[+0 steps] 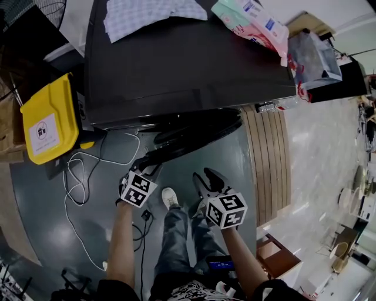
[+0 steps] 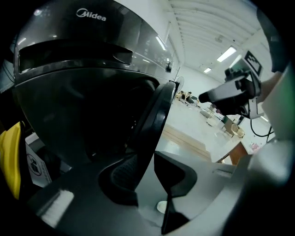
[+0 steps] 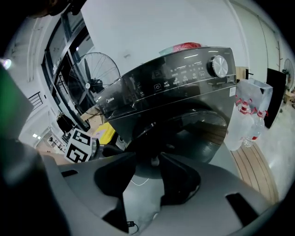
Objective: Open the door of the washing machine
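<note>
The dark washing machine [image 1: 176, 64] stands ahead of me, seen from above, with its round door [image 1: 200, 132] swung partly out over the floor. My left gripper [image 1: 150, 169] is at the door's free edge. In the left gripper view the door rim [image 2: 154, 120] runs down between the two fingers [image 2: 120, 177] of that gripper [image 2: 145, 173], and both touch it. My right gripper [image 1: 205, 179] hovers to the right, below the door, open and holding nothing. In the right gripper view the machine [image 3: 175, 83] and its door [image 3: 198, 133] lie beyond the right gripper [image 3: 147, 170].
A yellow container [image 1: 50, 120] leans at the machine's left, with a white cable [image 1: 82, 176] looped on the floor. A checked cloth [image 1: 147, 14] and packets [image 1: 252, 20] lie on top. A bag of bottles [image 1: 314, 59] and wooden planks [image 1: 267, 153] are right. My shoe [image 1: 170, 197] is below.
</note>
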A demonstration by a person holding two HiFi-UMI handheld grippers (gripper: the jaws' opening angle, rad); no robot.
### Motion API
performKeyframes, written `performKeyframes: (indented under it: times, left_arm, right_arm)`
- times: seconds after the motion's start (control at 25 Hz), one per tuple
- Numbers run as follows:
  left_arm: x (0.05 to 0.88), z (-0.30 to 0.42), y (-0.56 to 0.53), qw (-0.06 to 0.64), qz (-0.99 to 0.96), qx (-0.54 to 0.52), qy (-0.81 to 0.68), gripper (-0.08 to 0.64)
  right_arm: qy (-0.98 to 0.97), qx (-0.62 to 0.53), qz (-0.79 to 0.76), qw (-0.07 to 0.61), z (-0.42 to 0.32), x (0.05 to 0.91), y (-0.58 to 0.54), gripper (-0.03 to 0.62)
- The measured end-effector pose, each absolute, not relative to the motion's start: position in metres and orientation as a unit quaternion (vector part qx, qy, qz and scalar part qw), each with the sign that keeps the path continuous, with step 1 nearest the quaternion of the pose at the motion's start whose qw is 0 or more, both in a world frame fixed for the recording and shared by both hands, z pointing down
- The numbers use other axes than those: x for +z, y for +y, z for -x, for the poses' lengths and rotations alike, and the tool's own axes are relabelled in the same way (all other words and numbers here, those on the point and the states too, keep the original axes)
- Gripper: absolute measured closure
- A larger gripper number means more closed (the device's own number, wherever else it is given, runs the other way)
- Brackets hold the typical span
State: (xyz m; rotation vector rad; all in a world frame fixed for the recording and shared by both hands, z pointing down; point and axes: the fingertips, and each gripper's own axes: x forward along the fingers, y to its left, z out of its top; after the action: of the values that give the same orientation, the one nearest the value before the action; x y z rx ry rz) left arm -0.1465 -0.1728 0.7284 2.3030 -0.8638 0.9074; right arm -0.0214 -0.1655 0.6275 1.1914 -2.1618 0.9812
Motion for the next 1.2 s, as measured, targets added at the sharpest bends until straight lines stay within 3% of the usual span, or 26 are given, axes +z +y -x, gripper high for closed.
performKeyframes:
  times: [0.16,0.32,0.6,0.68,0.76,1.2]
  left_arm:
    - [0.729,0.114,-0.128,0.275,-0.862,0.329,-0.271,0.459]
    - [0.729,0.084,-0.093,0.292,-0.869,0.323,-0.235,0.448]
    - [0.725,0.067,-0.055,0.296,-0.880,0.321,-0.186,0.405]
    - [0.723,0.072,-0.052,0.291,-0.882,0.320,-0.185,0.403]
    - [0.720,0.084,-0.054,0.281,-0.882,0.324,-0.197,0.453]
    - [0.714,0.112,-0.115,0.320,-0.854,0.253,-0.324,0.453]
  right_arm:
    - [-0.769,0.383,-0.458,0.227,0.023,0.625,-0.169,0.384]
    - [-0.732,0.373,-0.502,0.271,0.011,0.636,-0.166,0.327]
    - [-0.700,0.358,-0.532,0.315,-0.006,0.653,-0.161,0.287]
    - [-0.704,0.354,-0.524,0.323,-0.010,0.653,-0.158,0.290]
    - [-0.706,0.358,-0.517,0.326,-0.012,0.652,-0.155,0.291]
    - [-0.722,0.345,-0.481,0.358,-0.051,0.650,-0.122,0.324]
